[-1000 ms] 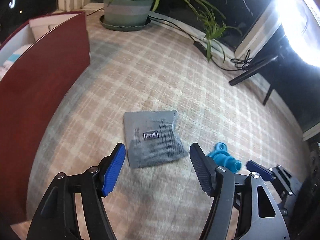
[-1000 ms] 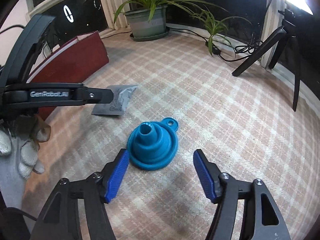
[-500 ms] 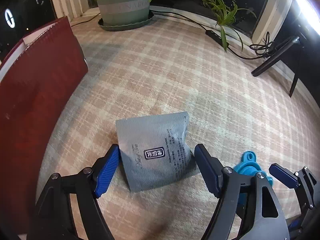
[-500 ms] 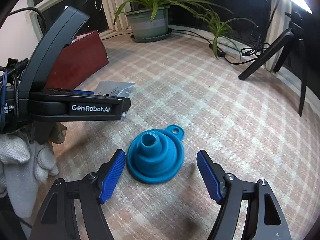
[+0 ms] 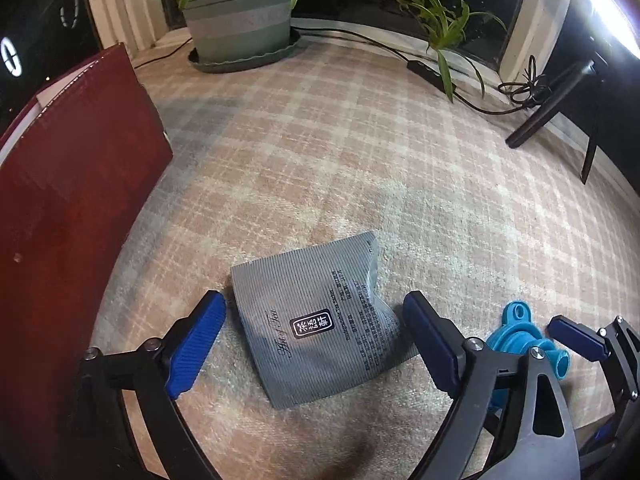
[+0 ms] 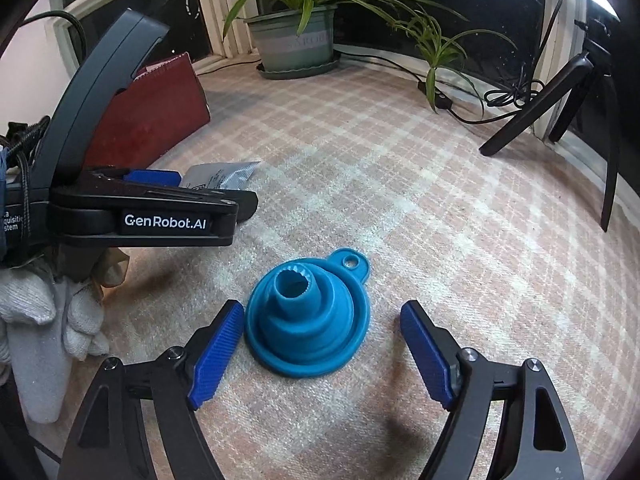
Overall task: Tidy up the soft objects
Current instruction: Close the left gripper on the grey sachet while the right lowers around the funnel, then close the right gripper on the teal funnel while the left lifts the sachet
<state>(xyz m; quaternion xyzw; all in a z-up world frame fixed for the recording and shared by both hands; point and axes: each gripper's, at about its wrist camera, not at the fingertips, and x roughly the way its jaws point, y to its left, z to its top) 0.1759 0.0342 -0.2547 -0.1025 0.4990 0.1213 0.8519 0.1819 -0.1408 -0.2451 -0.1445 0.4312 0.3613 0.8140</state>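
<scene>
A grey foil tea sachet [image 5: 320,324] lies flat on the checked cloth. My left gripper [image 5: 316,344] is open with its blue pads on either side of the sachet, just above it. A blue collapsible funnel [image 6: 308,316] sits wide side down on the cloth. My right gripper [image 6: 320,348] is open, its pads flanking the funnel's near edge. The funnel also shows in the left wrist view [image 5: 520,344], partly hidden behind my left finger. The sachet's far corner shows in the right wrist view [image 6: 224,174] behind the left gripper body.
A dark red box [image 5: 68,208] stands along the left. A potted plant [image 5: 240,24] stands at the back, with a cable and power strip [image 5: 428,72] beside it. Black tripod legs [image 6: 560,96] stand at the right. A white-gloved hand [image 6: 36,320] holds the left gripper.
Both grippers have moved forward and down. The sachet now lies between the left pads, and the funnel lies closer between the right pads. Neither object has moved.
</scene>
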